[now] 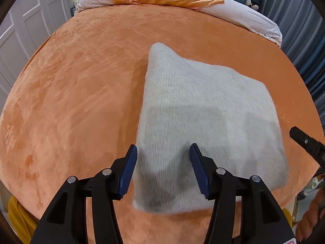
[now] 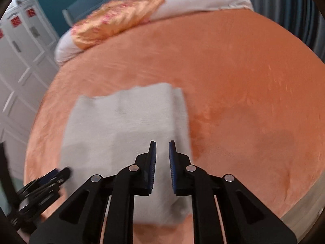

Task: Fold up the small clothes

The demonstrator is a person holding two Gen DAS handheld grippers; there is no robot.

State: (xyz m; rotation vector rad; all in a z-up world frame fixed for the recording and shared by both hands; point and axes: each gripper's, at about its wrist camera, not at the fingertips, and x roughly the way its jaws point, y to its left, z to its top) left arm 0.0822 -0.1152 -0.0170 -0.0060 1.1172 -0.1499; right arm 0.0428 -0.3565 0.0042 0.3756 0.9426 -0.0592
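White knit garment [image 1: 203,111] flat under spread left claw [image 1: 163,152], narrowly parted empty right claw [image 2: 162,148].

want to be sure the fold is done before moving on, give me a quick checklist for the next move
1. Grey knit garment lies folded on the orange bedspread: ok.
2. Left gripper open, free of cloth: ok.
3. Right gripper nearly closed, nothing between pads: ok.
4. Fold edges aligned: not ok, far corner sticks out.
5. Space around garment clear: ok.
6. Layers underneath flat: cannot tell.
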